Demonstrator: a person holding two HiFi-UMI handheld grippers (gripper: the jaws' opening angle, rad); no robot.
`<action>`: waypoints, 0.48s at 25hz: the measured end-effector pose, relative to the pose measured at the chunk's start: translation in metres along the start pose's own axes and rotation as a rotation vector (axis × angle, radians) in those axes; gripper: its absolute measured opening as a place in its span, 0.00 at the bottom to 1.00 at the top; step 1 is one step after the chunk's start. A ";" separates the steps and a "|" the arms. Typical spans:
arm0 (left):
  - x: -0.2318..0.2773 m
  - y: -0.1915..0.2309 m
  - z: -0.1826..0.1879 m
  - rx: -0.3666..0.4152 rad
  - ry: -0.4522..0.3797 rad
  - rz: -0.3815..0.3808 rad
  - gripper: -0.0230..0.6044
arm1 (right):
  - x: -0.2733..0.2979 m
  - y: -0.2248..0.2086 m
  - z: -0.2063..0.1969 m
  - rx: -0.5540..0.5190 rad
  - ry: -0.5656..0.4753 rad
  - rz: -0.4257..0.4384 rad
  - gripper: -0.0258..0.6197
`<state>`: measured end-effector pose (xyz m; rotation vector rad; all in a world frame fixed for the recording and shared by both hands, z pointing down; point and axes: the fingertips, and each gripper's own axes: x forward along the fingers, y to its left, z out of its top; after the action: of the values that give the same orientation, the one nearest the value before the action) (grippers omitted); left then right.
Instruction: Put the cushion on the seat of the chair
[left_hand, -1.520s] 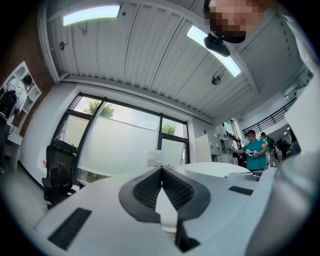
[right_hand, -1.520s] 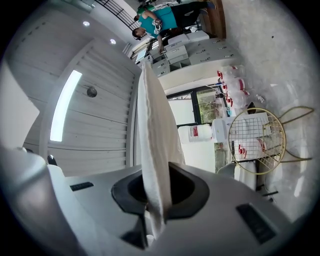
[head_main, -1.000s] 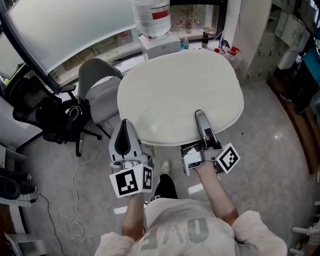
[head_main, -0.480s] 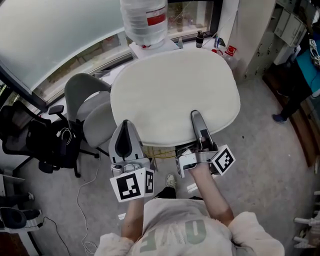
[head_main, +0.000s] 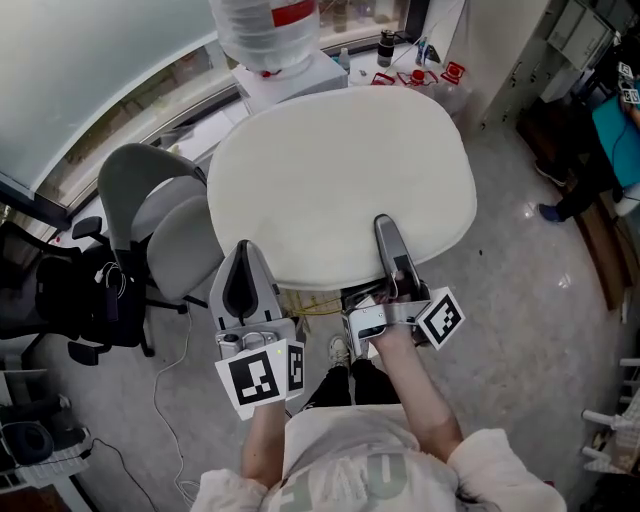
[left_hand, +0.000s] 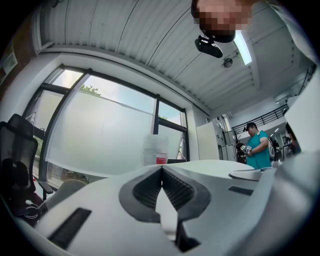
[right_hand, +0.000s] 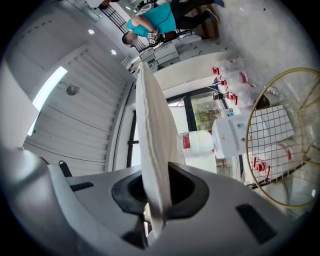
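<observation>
A big cream oval cushion (head_main: 340, 170) hangs flat in front of me, held by its near edge. My left gripper (head_main: 243, 255) is shut on that edge at the left, with the cushion (left_hand: 215, 167) spreading away past its jaws (left_hand: 161, 170). At the right, my right gripper (head_main: 386, 228) is also shut on the edge, and the cushion (right_hand: 152, 130) stands edge-on between its jaws (right_hand: 155, 185). A grey swivel chair (head_main: 185, 240) stands to the cushion's left. A gold wire frame (right_hand: 275, 150) shows beneath the cushion (head_main: 318, 300), mostly hidden.
A water dispenser with a bottle (head_main: 262, 35) stands by the window beyond the cushion. A black office chair (head_main: 80, 300) and a floor cable (head_main: 185, 335) lie at the left. A person in teal (head_main: 612, 110) stands at the far right near lockers.
Both grippers have carried the cushion onward, still gripping its near edge. In the head view the grey chair and the water dispenser have slid to the left.
</observation>
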<state>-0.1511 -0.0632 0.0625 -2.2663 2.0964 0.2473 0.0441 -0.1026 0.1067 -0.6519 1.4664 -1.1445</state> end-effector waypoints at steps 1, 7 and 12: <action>0.002 -0.001 -0.005 0.006 0.004 0.001 0.06 | 0.001 -0.006 0.001 0.003 0.001 0.001 0.12; 0.011 -0.002 -0.049 0.028 0.038 0.013 0.06 | 0.000 -0.049 0.009 0.019 0.017 -0.008 0.12; 0.022 0.001 -0.113 0.029 0.068 0.017 0.06 | -0.009 -0.104 0.021 0.002 0.025 0.002 0.12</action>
<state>-0.1411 -0.1011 0.1713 -2.2733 2.1371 0.1405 0.0462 -0.1400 0.2060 -0.6365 1.4860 -1.1562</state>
